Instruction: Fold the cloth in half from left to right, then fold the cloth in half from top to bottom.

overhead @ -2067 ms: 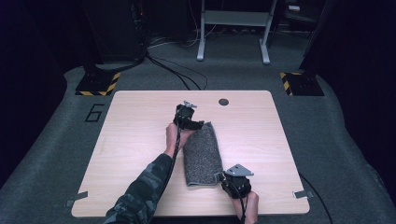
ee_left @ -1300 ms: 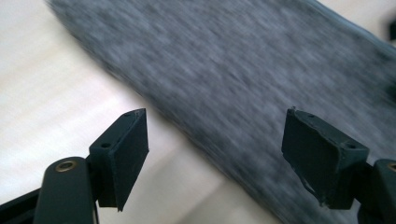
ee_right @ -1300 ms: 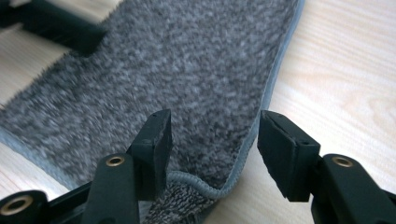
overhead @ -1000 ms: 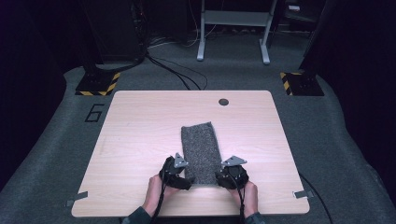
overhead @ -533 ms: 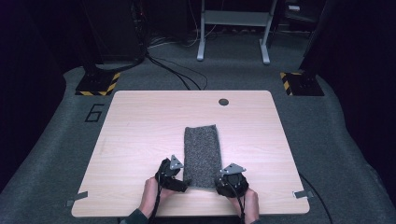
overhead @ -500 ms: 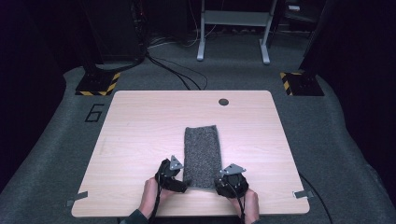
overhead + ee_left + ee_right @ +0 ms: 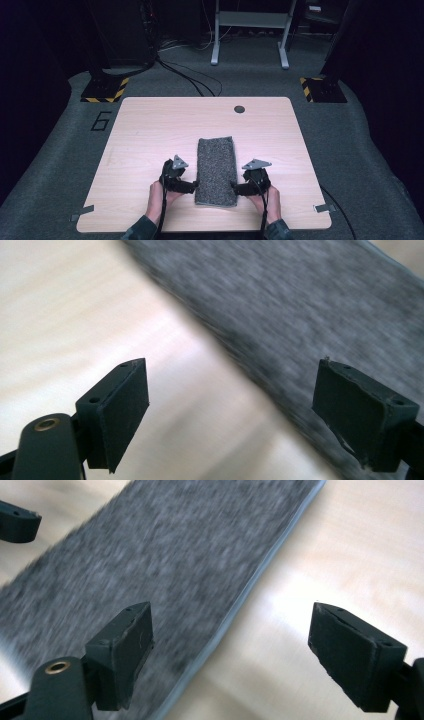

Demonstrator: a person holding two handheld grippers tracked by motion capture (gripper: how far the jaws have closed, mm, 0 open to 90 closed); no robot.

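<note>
A folded grey cloth [image 7: 216, 170] lies flat and straight on the light wooden table [image 7: 150, 130], long side running away from me. My left gripper [image 7: 193, 186] sits at the cloth's near left edge and my right gripper [image 7: 235, 189] at its near right edge, tips pointing inward. In the left gripper view the gripper [image 7: 230, 375] hovers over the cloth [image 7: 310, 315] edge. The right gripper [image 7: 230, 610] likewise spans the cloth [image 7: 165, 560] edge. Both pairs of jaws have just been opening; they stand open and grip nothing.
A small dark round disc [image 7: 239, 109] sits near the table's far edge. Tape strips [image 7: 82, 216] mark the front corners. Beyond the table stand yellow-and-black striped bases [image 7: 102, 90], cables and a metal frame [image 7: 250, 30] on grey carpet.
The left hand came back from the cloth's far end to its near end. The skewed cloth now lies straight. Both grippers have let go of its near corners and shifted slightly outward.
</note>
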